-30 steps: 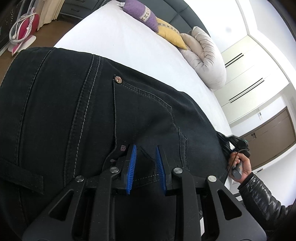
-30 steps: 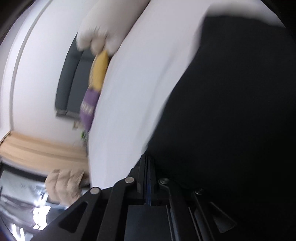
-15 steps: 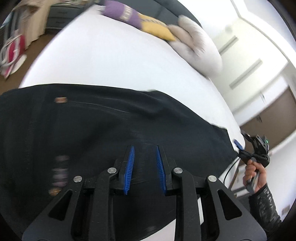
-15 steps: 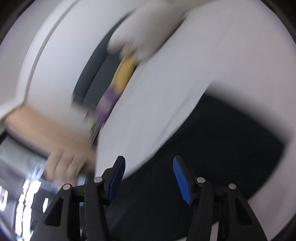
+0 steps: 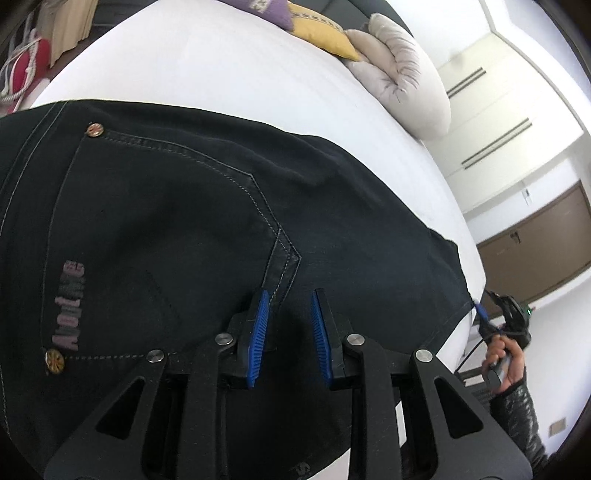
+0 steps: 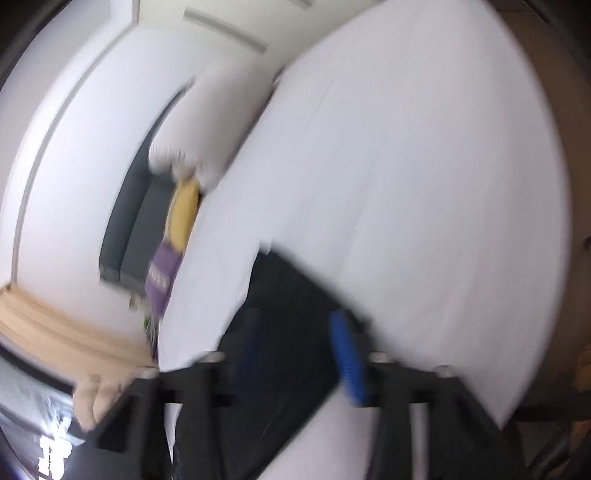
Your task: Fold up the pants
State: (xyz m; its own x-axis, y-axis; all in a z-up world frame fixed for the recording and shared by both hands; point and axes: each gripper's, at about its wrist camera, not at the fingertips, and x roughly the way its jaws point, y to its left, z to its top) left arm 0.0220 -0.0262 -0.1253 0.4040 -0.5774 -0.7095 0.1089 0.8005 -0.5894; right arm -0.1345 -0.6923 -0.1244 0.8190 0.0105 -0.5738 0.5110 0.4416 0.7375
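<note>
The black pants lie spread on the white bed, back pocket up, with two brass rivets and a line of faded lettering at the left. A second ago the left camera sat closer to the cloth, which then filled more of its view; now more of the sheet shows beyond the far edge of the pants, and the hem end reaches toward the right edge of the bed.

The left gripper hangs over the pocket's pointed seam. Its blue pads stand a small way apart, the same gap as a second ago, and nothing is pinched between them; the cloth lies beneath.

At the right of that view a hand in a dark shiny sleeve holds the right gripper just off the bed's edge, clear of the hem. A second ago it was against the cloth there.

The right camera's view is blurred. A second ago its pads were pressed together with dark cloth filling the frame; its jaws have just been opening, and now the right gripper stands wide with nothing clamped. The pants show as a smaller dark patch behind the fingers, on the bed. A pale quilt, a yellow cushion and a purple cushion sit at the far end of the bed.
</note>
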